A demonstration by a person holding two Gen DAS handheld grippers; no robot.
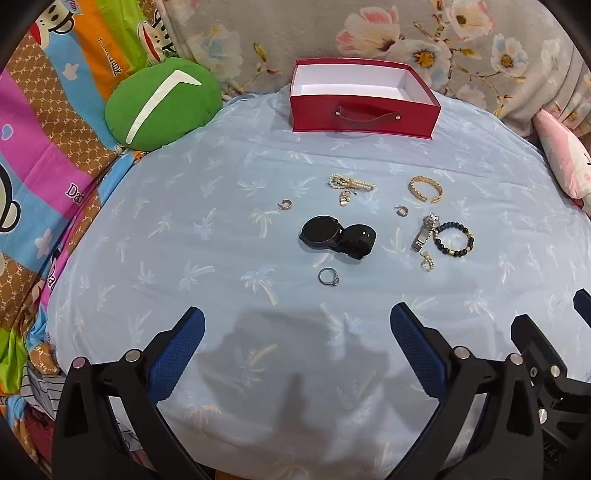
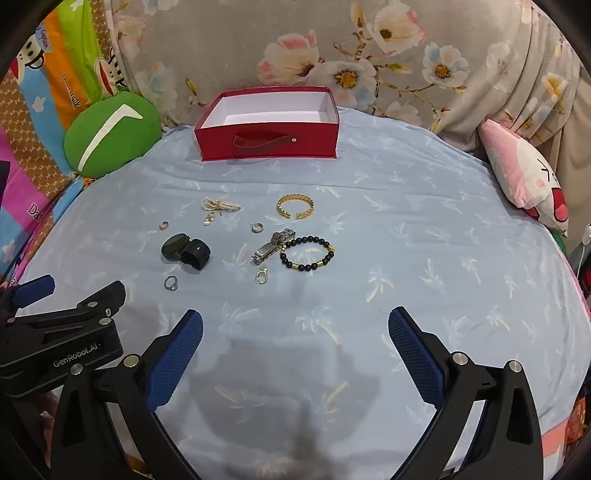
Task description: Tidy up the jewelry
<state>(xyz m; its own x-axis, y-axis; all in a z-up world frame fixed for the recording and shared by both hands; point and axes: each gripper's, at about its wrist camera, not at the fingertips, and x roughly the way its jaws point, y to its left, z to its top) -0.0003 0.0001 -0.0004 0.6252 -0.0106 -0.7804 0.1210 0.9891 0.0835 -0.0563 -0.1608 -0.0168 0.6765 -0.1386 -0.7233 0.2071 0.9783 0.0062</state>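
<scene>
Several jewelry pieces lie on a pale blue palm-print cloth (image 1: 221, 258). Among them are a black smartwatch (image 1: 337, 236) (image 2: 185, 250), a pearl bracelet (image 1: 350, 182) (image 2: 220, 204), a gold cuff (image 1: 425, 189) (image 2: 295, 207), a silver metal watch (image 1: 424, 232) (image 2: 272, 246), a black bead bracelet (image 1: 453, 239) (image 2: 307, 253) and a stone ring (image 1: 328, 277) (image 2: 171, 283). An open red box (image 1: 364, 110) (image 2: 267, 142) with a white inside stands behind them. My left gripper (image 1: 297, 328) and right gripper (image 2: 295, 328) hang open above the cloth's near part, each with nothing between its fingers.
A green round cushion (image 1: 162, 107) (image 2: 110, 133) lies left of the box. A pink plush pillow (image 2: 524, 177) sits at the right edge. Floral fabric (image 1: 406, 33) rises behind the box, and a colourful cartoon sheet (image 1: 44, 147) borders the left.
</scene>
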